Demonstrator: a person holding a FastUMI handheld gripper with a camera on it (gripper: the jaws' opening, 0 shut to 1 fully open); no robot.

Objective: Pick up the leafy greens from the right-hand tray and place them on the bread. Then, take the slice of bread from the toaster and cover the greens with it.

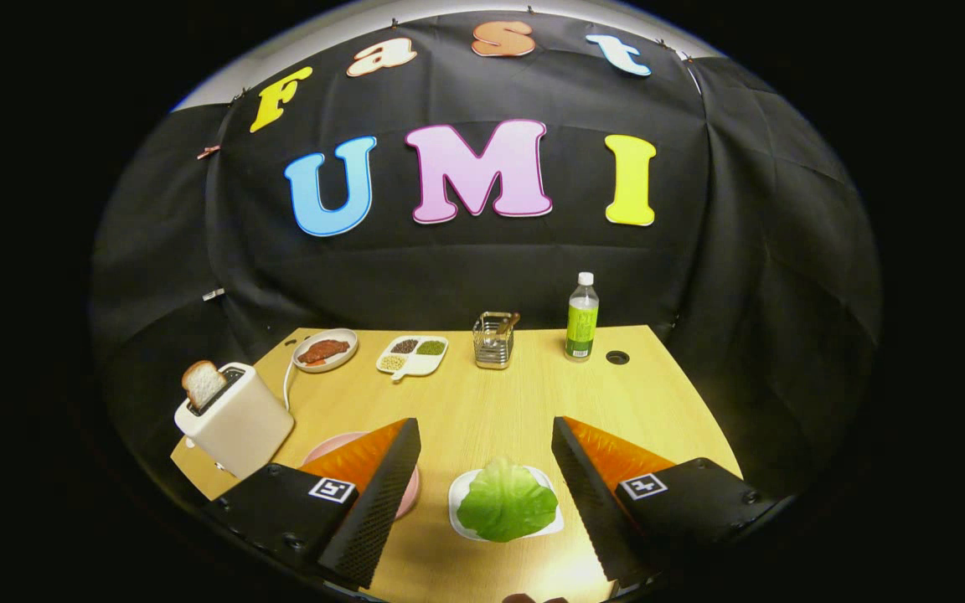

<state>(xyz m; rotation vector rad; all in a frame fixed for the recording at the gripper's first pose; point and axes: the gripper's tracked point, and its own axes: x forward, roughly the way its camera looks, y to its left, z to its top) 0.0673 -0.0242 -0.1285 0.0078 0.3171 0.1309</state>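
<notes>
1. The gripper (487,469) is released — fingers spread wide above the table (482,410), grasping nothing.
2. Leafy greens (506,507) lie on a white tray (459,502) between the fingers, by the table's near edge.
3. A bread slice (202,383) stands in the toaster (235,423) at the left edge — pink plate (340,441) beside it.

Cloth-walled booth, wooden table (491,410), toaster (235,419)

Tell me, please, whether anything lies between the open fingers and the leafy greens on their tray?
Nothing visible does. The gripper is open, and the leafy greens lie on the white tray between its fingers, with bare table around them.
</notes>
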